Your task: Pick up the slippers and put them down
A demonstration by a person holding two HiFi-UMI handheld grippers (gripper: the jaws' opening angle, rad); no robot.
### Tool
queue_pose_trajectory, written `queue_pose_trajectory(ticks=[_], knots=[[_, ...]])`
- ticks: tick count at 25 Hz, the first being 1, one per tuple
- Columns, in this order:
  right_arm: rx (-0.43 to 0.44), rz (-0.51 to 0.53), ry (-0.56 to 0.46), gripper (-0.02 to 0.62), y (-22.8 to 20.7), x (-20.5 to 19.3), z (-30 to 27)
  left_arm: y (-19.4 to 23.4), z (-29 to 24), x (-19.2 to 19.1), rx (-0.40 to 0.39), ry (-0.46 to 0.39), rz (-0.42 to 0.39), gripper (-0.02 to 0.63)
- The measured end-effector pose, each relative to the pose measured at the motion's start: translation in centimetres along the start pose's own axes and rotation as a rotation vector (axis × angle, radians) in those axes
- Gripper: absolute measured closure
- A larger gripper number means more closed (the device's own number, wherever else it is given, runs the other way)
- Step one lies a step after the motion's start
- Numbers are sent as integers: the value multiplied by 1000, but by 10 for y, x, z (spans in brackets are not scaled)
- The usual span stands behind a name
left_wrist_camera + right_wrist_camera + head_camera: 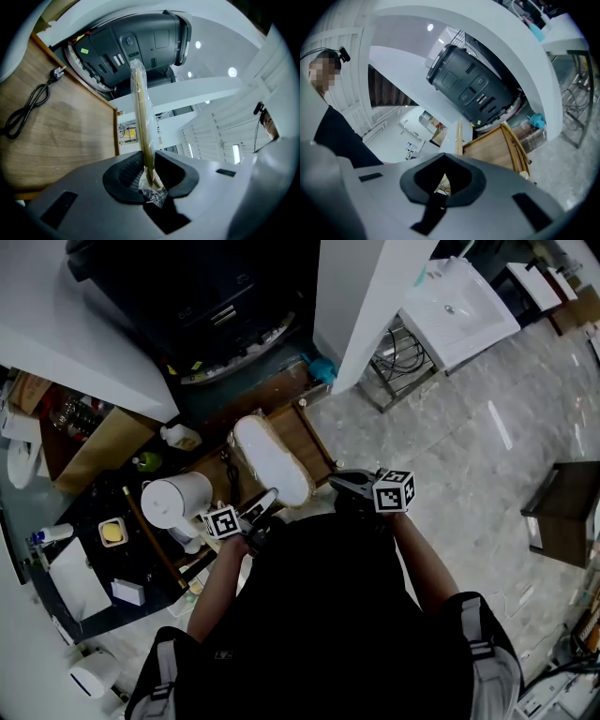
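A white slipper [272, 460] wrapped in clear plastic hangs flat over a wooden stand [314, 442]. My left gripper [262, 509] holds its near end. In the left gripper view the slipper [139, 103] runs edge-on up from the jaws, and the left gripper [149, 176] is shut on its tan sole and crinkled plastic. My right gripper [336, 482] sits just right of the slipper's near end. In the right gripper view the right gripper [442, 185] shows only a narrow slit between its pads, with a tan sliver in it. Whether it grips anything is unclear.
A big black machine [206, 296] stands beyond the wooden stand [497, 147]. A black power cord [28, 108] lies on the wood. A white kettle [176, 498] and small items sit on the dark shelf at left. A white pillar [366, 306] and a washbasin [459, 306] stand at the right.
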State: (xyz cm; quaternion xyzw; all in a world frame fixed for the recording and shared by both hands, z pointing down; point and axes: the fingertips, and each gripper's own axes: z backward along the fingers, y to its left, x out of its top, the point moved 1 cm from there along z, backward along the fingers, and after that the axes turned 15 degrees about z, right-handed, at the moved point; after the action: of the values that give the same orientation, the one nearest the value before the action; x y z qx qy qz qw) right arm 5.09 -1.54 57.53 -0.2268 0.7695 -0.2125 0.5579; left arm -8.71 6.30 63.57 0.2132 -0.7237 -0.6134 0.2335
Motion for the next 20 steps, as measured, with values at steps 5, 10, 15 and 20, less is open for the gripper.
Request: queue_pose_trajectory(ticks=[5, 10, 15, 20], knots=[[-40, -13, -37, 589, 0, -2, 8, 4, -5, -1, -4, 28, 56, 526], [-78, -27, -61, 589, 0, -7, 14, 9, -8, 0, 18, 69, 40, 526], [-111, -35, -78, 589, 0, -12, 18, 16, -11, 4, 47, 113, -2, 526], [-137, -45, -93, 588, 2, -16, 20, 29, -7, 8, 104, 142, -27, 526]])
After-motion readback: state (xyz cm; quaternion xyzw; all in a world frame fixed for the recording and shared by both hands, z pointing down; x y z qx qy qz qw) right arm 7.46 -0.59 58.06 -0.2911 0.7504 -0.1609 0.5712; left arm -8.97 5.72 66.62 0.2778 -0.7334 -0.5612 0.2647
